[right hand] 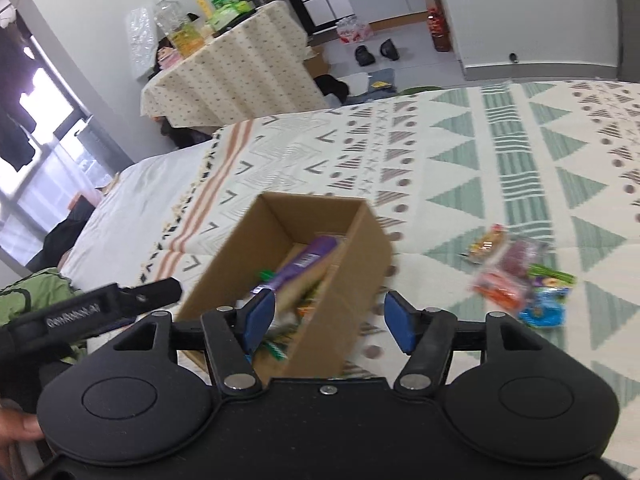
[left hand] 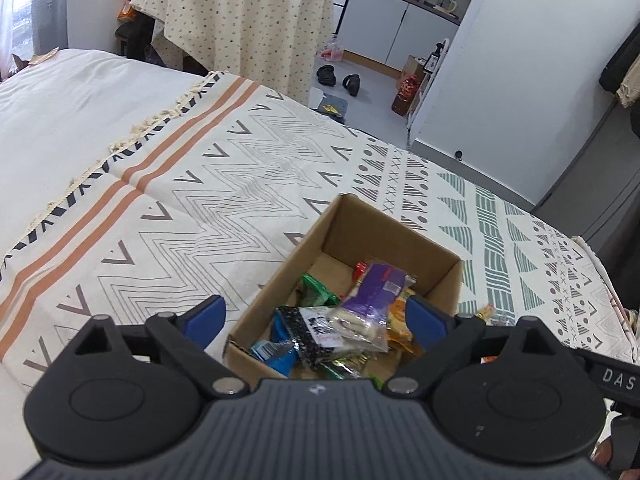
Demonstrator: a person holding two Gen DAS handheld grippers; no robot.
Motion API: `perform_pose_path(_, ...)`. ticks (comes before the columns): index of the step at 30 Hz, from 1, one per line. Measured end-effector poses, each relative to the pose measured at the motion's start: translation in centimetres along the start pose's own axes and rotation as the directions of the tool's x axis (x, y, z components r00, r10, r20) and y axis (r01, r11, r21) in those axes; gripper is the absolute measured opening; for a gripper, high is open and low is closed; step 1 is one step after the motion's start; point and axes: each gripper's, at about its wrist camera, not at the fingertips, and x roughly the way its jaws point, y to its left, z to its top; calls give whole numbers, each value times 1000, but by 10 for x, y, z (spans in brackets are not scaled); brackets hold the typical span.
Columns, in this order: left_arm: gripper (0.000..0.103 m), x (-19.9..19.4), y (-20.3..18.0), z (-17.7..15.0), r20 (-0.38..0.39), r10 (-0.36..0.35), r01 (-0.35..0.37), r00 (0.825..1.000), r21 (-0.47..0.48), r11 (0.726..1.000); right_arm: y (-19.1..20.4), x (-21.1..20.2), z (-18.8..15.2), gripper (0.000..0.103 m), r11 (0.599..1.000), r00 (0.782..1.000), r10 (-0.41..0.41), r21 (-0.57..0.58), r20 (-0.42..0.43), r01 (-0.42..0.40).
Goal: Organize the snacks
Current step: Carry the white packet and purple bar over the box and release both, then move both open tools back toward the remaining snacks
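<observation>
Snacks mostly sit inside the cardboard box (left hand: 392,240) on the patterned bedspread (left hand: 224,200), purple packet (left hand: 376,288) on top, while a loose cluster of packets (right hand: 516,276) waits at about three o'clock of it, and left gripper (left hand: 316,320) and right gripper (right hand: 328,320) hang spread wide, holding nothing.

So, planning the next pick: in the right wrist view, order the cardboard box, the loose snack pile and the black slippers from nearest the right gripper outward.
1. Cardboard box, just ahead of the right gripper.
2. Loose snack pile, on the bedspread to the right.
3. Black slippers, on the far floor.
</observation>
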Motion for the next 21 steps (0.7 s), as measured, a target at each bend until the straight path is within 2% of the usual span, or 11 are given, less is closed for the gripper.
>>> perform_pose_path(8, 103, -4, -29, -10, -11, -44, 45, 999, 41, 998, -38, -29, -8, 74, 998, 998, -56, 16, 28, 56)
perform_pose_path(15, 103, -6, -56, -21, -15, -72, 72, 997, 74, 995, -65, -47, -16, 84, 997, 996, -76, 30, 50, 75)
perform_pose_path(21, 103, -9, -79, -30, -10, -98, 98, 995, 97, 990, -87, -55, -24, 85, 996, 995, -79, 46, 55, 77)
